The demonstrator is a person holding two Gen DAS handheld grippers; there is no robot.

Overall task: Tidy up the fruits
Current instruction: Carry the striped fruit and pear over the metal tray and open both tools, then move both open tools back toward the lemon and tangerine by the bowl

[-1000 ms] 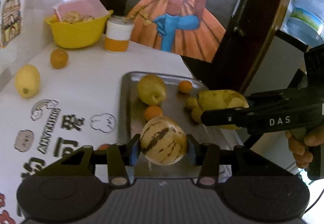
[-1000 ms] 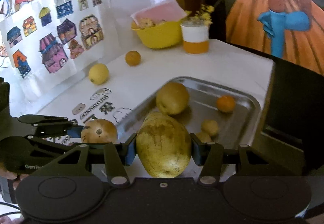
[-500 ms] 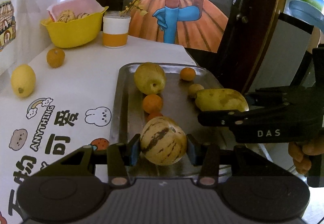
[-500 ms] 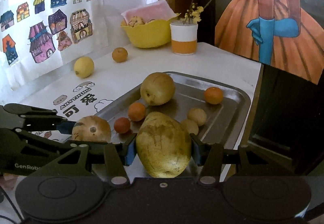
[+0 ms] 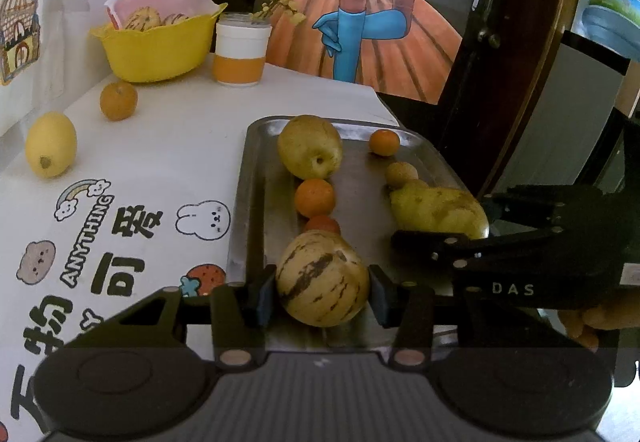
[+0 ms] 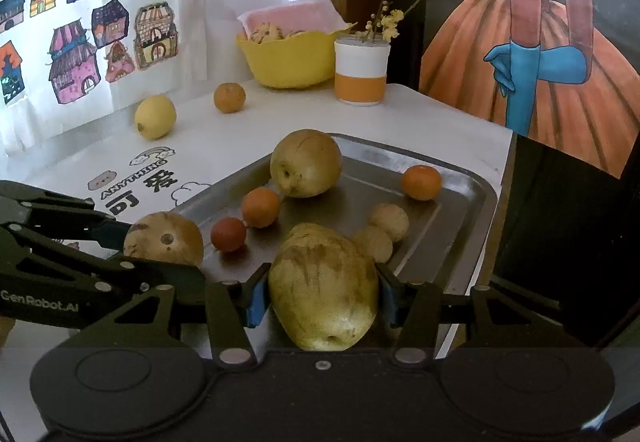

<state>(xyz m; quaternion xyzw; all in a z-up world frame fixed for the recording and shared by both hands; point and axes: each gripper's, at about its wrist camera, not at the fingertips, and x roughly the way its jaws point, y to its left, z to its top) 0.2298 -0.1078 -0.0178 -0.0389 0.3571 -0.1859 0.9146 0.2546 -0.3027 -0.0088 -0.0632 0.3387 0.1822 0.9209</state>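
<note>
**Colours, patterns**

Melon: cream-yellow, dark brown stripes. Mango: yellow-green, brown mottling. Tray: grey metal. Bowl: bright yellow. Cup: white over orange band. Lemon: yellow. Desk: white, cartoon prints.

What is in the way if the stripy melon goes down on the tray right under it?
Nothing visible sits directly under the stripy melon. The near end of the tray looks bare there. The closest thing is a small red fruit just beyond it, and the right gripper holds a yellow fruit beside it.
</note>
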